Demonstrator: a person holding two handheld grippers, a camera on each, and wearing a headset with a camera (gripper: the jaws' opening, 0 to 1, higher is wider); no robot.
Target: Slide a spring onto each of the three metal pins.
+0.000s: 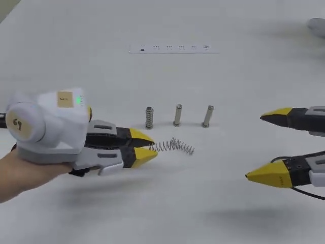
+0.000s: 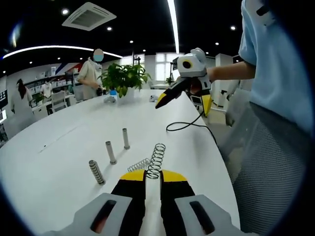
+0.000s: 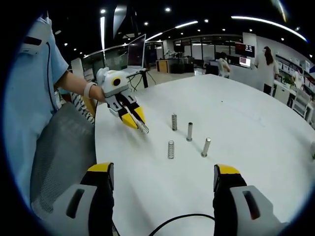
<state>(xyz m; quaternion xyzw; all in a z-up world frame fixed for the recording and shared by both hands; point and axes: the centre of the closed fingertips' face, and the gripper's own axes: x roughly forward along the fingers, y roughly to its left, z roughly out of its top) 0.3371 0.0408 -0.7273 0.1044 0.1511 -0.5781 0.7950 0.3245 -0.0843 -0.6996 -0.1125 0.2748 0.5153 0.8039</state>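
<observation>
L gripper [image 1: 152,148] sits closest in head view, low left, held in a hand [image 1: 20,175]. Jaws nearly closed, yellow tips pinching one end of a spring [image 1: 161,146]. Spring sticks out past the tips toward the person's right, the rest of it free. In left gripper view the same spring rises from btw the tips, leaning slightly.

2nd spring [image 1: 183,148] lies on the white table [image 1: 101,213] just beyond the held one's free end; can't tell if the two touch.

Three pins stand upright in a row behind the springs, on the side away from the person. Sprung pin [image 1: 149,117], the one nearest L gripper, already has a coil round it over most of its height. Mid pin [image 1: 177,115] and end pin [image 1: 208,116] are bare. Held spring is in front of the row, roughly opposite the gap btw sprung pin and mid pin, touching neither.

R gripper [image 1: 254,147] is at the right edge, jaws wide apart w/ nothing btw them, tips pointing toward the pins, well apart from pins and springs. Black cable [image 3: 187,216] curves over the table btw its jaws in right gripper view.

White label strip [image 1: 174,49] lies farther back on the table.
</observation>
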